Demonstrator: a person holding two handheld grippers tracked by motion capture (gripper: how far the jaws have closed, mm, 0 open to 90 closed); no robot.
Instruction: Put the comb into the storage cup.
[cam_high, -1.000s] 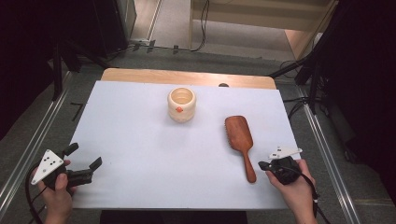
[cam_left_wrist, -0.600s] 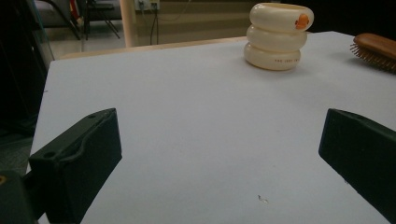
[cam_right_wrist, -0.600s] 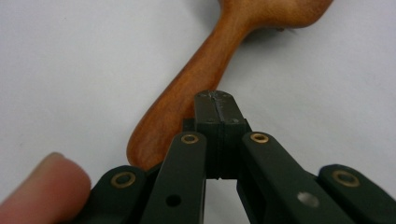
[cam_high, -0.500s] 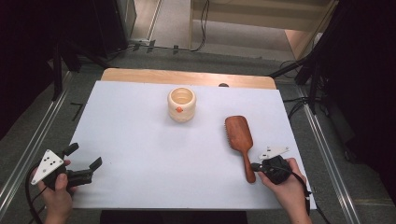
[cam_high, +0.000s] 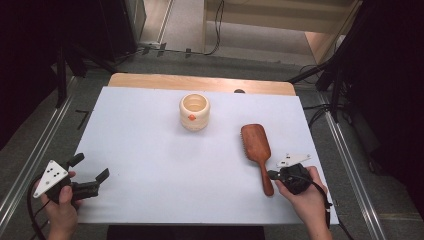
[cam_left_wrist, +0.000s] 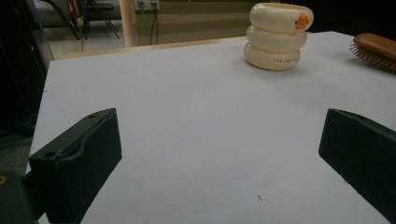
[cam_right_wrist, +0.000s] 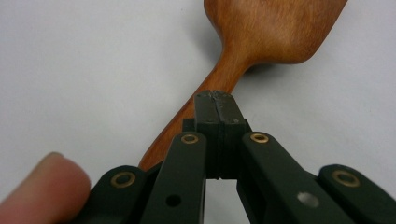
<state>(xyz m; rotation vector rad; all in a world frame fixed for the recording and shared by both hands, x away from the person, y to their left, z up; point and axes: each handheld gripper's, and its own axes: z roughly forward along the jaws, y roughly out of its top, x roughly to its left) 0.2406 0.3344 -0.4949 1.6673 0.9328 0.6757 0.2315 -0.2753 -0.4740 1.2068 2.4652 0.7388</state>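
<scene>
High view, right gripper (cam_high: 272, 174): it is sitting at the near right of the white table (cam_high: 150, 150), its tip pointing at the handle of the wooden hairbrush (cam_high: 257, 150) and just beside it.
High view, left gripper (cam_high: 90, 169): it is resting at the near left edge, jaws spread wide, well apart from the brush.
High view, cream cup (cam_high: 194, 111): it is standing far ahead, between the two grippers.
Left gripper view: the left gripper (cam_left_wrist: 219, 154) is gaping over bare table, nothing between the jaws; the cream cup (cam_left_wrist: 278, 36) is standing ahead to the right, the hairbrush (cam_left_wrist: 376, 49) farther right.
Right gripper view: the right gripper (cam_right_wrist: 215, 100) is pressing its jaws together, empty, the tip lying over the hairbrush (cam_right_wrist: 275, 32) handle; contact cannot be told. A fingertip (cam_right_wrist: 44, 186) is showing beside it.
</scene>
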